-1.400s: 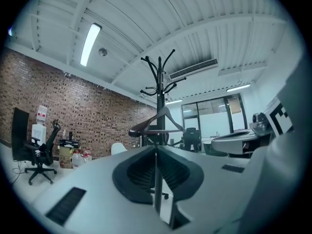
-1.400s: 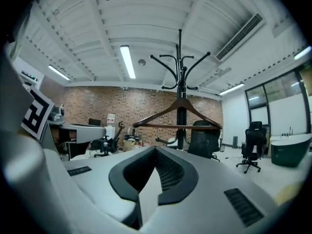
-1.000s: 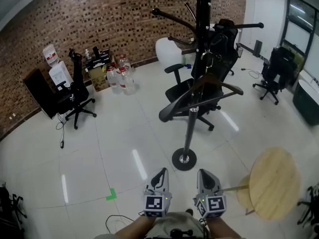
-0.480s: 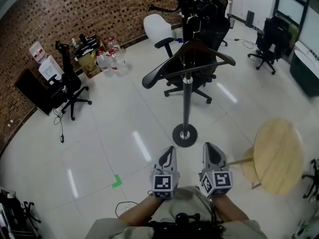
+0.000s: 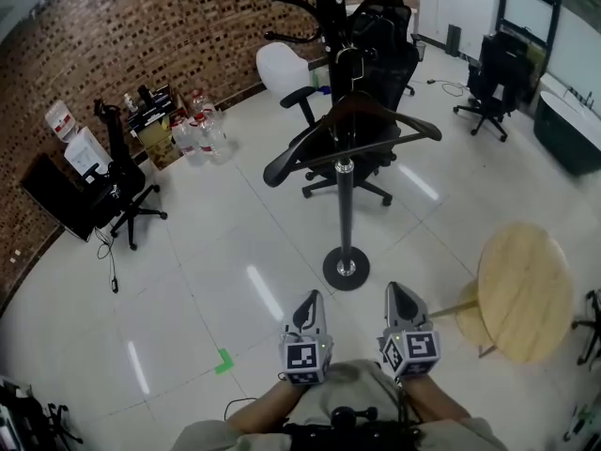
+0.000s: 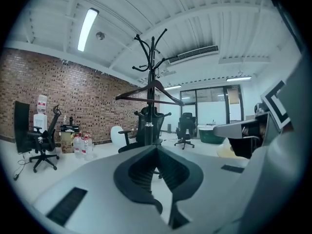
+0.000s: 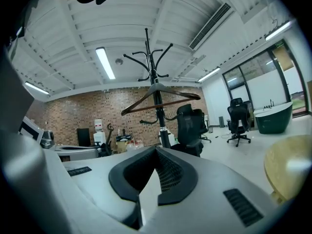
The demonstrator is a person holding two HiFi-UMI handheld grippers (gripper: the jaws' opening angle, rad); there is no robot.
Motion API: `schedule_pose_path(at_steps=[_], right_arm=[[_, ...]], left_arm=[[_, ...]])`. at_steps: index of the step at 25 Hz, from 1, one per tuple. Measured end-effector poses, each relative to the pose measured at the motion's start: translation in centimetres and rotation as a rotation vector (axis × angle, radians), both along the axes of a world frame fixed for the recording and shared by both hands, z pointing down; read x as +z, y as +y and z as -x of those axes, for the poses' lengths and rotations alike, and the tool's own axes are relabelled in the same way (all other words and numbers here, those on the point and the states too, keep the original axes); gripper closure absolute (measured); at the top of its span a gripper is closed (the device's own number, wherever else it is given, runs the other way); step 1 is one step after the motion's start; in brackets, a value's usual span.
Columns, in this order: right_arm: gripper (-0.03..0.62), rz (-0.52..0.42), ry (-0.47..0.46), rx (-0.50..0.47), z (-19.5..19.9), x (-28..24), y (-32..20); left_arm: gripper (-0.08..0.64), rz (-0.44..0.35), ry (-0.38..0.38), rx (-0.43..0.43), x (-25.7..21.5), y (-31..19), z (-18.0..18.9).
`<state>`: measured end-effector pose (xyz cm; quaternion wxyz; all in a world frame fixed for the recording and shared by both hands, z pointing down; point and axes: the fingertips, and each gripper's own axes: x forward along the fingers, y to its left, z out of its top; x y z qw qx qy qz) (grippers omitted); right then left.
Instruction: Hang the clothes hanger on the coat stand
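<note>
A dark brown clothes hanger (image 5: pixel 376 120) hangs on the black coat stand (image 5: pixel 344 186), whose round base (image 5: pixel 346 268) rests on the white floor ahead of me. The hanger (image 6: pixel 151 92) shows on the stand (image 6: pixel 153 67) in the left gripper view, and the same hanger (image 7: pixel 161 99) on the stand (image 7: pixel 155 82) in the right gripper view. My left gripper (image 5: pixel 309 303) and right gripper (image 5: pixel 400 296) are held low and close to my body, well back from the stand. Both are shut with nothing between their jaws.
A round wooden side table (image 5: pixel 522 291) stands to my right. Black office chairs (image 5: pixel 371 83) sit behind the stand, another chair (image 5: pixel 117 177) at the left by the brick wall. Water bottles (image 5: pixel 199 134) cluster near that wall. A green mark (image 5: pixel 223 362) lies on the floor.
The view has pulled back from the stand and tilted up, so the stand's upper arms now show. Both grippers have stayed shut and close to my body.
</note>
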<state>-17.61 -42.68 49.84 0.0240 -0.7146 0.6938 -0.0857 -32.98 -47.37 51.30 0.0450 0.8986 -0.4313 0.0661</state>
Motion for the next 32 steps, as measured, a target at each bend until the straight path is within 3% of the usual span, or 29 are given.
schedule_pose_path(at_steps=[13, 32], right_arm=[[0.592, -0.003, -0.003, -0.061, 1.6, -0.5, 1.6], [0.592, -0.001, -0.005, -0.052, 2.0, -1.5, 4.4]], left_arm=[[0.552, -0.001, -0.01, 0.019, 0.2, 2.1, -0.1], [0.552, -0.01, 0.005, 0.025, -1.3, 4.7, 0.7]])
